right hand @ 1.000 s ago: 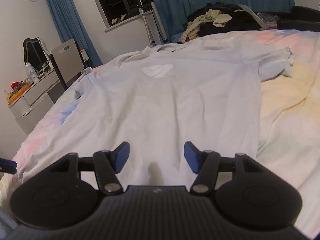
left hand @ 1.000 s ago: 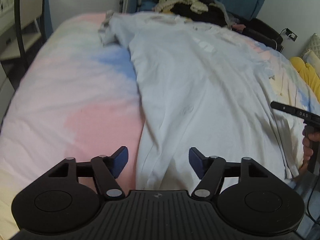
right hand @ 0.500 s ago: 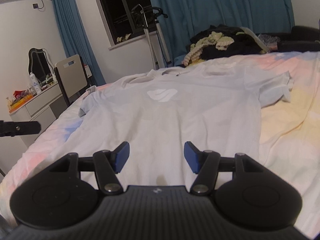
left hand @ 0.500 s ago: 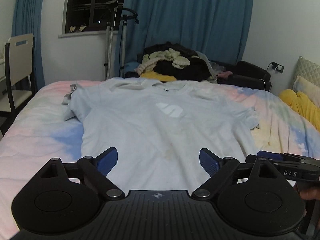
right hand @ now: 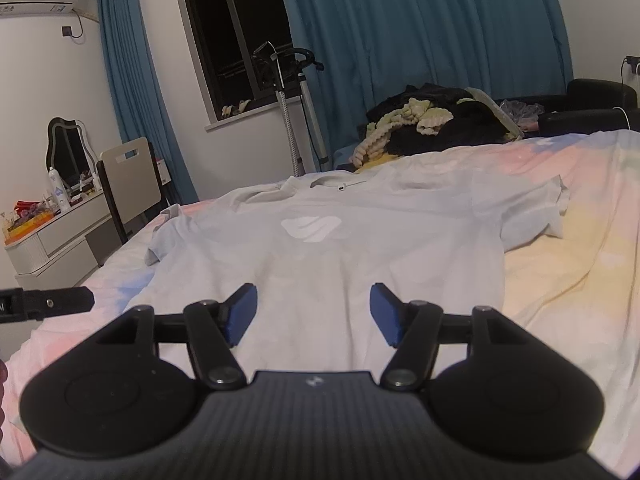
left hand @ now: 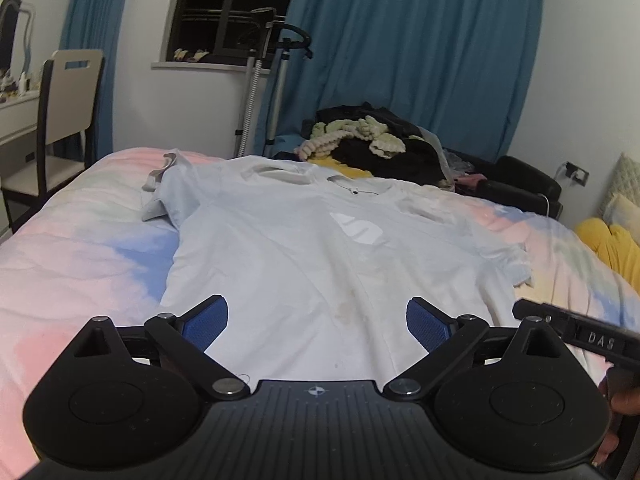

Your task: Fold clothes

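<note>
A pale blue T-shirt (left hand: 320,248) with a white chest logo lies flat, front up, on the pastel bedspread (left hand: 80,264), collar at the far end. My left gripper (left hand: 317,312) hovers over the hem, jaws opening wide, nothing between the blue pads. In the right wrist view the same shirt (right hand: 320,256) spreads ahead; my right gripper (right hand: 313,296) stands open over its lower part, holding nothing. Each gripper's finger shows at the edge of the other's view: the right one (left hand: 576,332), the left one (right hand: 48,304).
A heap of dark and cream clothes (left hand: 372,144) sits beyond the collar. A yellow garment (left hand: 612,244) lies at the right by pillows. A chair (left hand: 68,96) and dresser (right hand: 60,236) stand left of the bed. A steamer stand (left hand: 256,92) is by the window.
The left gripper swung from the shirt's left side round to its hem, now facing the collar, and its jaws widened. The right gripper tilted up slightly and stayed open.
</note>
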Action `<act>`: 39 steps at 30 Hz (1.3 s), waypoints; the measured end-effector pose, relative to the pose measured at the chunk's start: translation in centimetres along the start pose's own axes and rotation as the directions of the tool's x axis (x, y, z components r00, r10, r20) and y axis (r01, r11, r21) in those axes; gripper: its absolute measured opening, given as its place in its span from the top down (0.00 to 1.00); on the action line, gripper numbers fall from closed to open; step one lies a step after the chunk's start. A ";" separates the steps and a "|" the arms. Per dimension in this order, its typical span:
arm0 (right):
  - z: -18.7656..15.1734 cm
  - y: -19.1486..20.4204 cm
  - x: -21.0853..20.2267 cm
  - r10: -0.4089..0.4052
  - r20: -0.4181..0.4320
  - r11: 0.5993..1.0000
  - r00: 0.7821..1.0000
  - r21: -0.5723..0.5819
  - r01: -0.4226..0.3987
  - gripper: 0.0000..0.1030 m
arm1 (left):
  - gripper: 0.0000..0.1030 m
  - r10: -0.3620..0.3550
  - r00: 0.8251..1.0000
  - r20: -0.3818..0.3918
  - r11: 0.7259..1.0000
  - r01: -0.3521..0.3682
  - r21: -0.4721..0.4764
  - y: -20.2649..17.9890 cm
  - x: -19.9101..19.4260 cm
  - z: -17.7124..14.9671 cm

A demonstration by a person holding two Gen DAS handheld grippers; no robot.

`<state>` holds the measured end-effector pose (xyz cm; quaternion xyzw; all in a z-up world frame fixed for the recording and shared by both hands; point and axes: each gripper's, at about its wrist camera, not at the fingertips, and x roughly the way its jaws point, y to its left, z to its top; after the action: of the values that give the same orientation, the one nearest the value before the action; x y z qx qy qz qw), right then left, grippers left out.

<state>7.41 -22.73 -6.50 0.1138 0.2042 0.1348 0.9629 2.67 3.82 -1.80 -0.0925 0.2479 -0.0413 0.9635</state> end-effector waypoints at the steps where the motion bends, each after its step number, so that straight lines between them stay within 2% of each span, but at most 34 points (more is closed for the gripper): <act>1: 0.0 0.0 0.2 0.000 -0.001 1.000 1.000 -0.002 0.000 0.38 | 0.05 0.001 1.000 0.000 1.000 -0.001 -0.018 0.4 0.1 0.2; 4: 0.1 0.2 0.8 0.006 0.008 1.000 1.000 -0.007 -0.006 0.38 | 0.05 0.007 1.000 -0.001 0.999 -0.007 -0.044 1.2 0.5 1.0; 8: 0.8 0.2 2.2 -0.007 0.028 1.000 1.000 -0.016 0.007 0.37 | 0.05 0.005 1.000 -0.007 1.000 -0.005 -0.021 2.9 2.1 3.3; 9: 1.1 0.2 2.8 -0.006 0.029 1.000 1.000 -0.022 0.007 0.33 | 0.05 0.008 1.000 -0.015 0.999 -0.008 -0.032 3.8 2.8 4.0; 11: 1.6 -0.2 3.7 0.006 0.029 1.000 1.000 -0.005 -0.006 0.20 | 0.05 0.018 0.999 -0.030 0.998 -0.019 -0.059 5.7 4.4 5.5; 14: 1.8 -1.2 4.7 0.029 0.017 0.998 0.999 0.063 -0.030 0.15 | 0.04 0.060 0.995 -0.083 0.978 -0.075 -0.196 9.8 8.2 7.2; 16: 1.7 -1.5 5.4 0.030 0.000 0.996 1.000 0.080 -0.030 0.12 | 0.05 0.079 0.989 -0.124 0.949 -0.113 -0.296 12.7 11.3 8.1; 19: 1.1 -1.4 6.4 0.010 -0.032 0.999 0.999 0.036 -0.009 0.12 | 0.05 0.091 0.988 -0.127 0.898 -0.137 -0.418 16.5 15.7 9.0; 21: 0.6 -1.7 7.3 0.016 -0.059 0.999 0.998 0.053 -0.013 0.11 | 0.05 0.096 0.987 -0.129 0.854 -0.148 -0.499 18.7 18.5 9.1; 22: 0.4 -1.9 7.8 0.020 -0.070 0.998 0.997 0.063 -0.015 0.11 | 0.05 0.101 0.986 -0.130 0.821 -0.156 -0.549 19.7 19.7 8.9; 25: 0.0 -2.6 9.2 0.028 -0.097 0.995 0.995 0.094 -0.019 0.11 | 0.05 0.050 0.991 -0.123 0.717 -0.121 -0.686 22.1 23.0 8.1; 26: -0.1 -2.8 9.6 0.028 -0.103 0.995 0.994 0.102 -0.017 0.11 | 0.06 0.051 0.994 -0.096 0.696 -0.104 -0.710 22.5 23.6 8.1; 28: -0.2 -3.3 10.3 0.035 -0.115 0.991 0.993 0.134 -0.019 0.11 | 0.06 0.044 0.998 -0.037 0.681 -0.057 -0.730 22.9 24.6 8.6; 31: -0.3 -3.9 11.4 0.044 -0.131 0.984 0.990 0.179 -0.020 0.11 | 0.08 0.086 0.996 -0.006 0.690 -0.064 -0.721 22.8 26.0 10.1; 32: -0.3 -4.1 11.6 0.047 -0.133 0.981 0.990 0.191 -0.021 0.11 | 0.09 0.102 0.995 0.000 0.702 -0.072 -0.708 22.5 26.5 10.6; 33: -0.3 -4.3 11.7 0.048 -0.134 0.980 0.990 0.199 -0.021 0.11 | 0.15 0.129 0.992 -0.008 0.725 -0.100 -0.681 22.1 27.0 11.2; 34: -0.3 -4.4 11.8 0.048 -0.135 0.979 0.990 0.204 -0.019 0.11 | 0.30 0.170 0.985 -0.025 0.752 -0.146 -0.643 21.5 27.4 11.8; 35: -0.2 -4.6 11.9 0.049 -0.136 0.977 0.990 0.215 -0.019 0.11 | 0.39 0.207 0.977 -0.040 0.776 -0.189 -0.601 20.9 27.9 12.3; 36: -0.2 -4.7 11.9 0.050 -0.137 0.974 0.989 0.227 -0.018 0.11 | 0.73 0.230 0.972 -0.051 0.800 -0.219 -0.558 20.3 28.3 12.9; 37: -0.2 -4.9 11.9 0.052 -0.138 0.971 0.989 0.239 -0.018 0.11 | 0.91 0.240 0.969 -0.059 0.825 -0.235 -0.514 19.6 28.6 13.4; 39: 0.1 -5.0 11.7 0.051 -0.137 0.968 0.989 0.252 -0.015 0.11 | 0.94 0.294 0.954 -0.054 0.874 -0.291 -0.388 17.5 28.9 14.6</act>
<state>18.84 -23.88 -12.08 0.2277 0.2860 0.1319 0.9214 35.63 19.59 -6.30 -0.2449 0.2589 0.1555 0.9213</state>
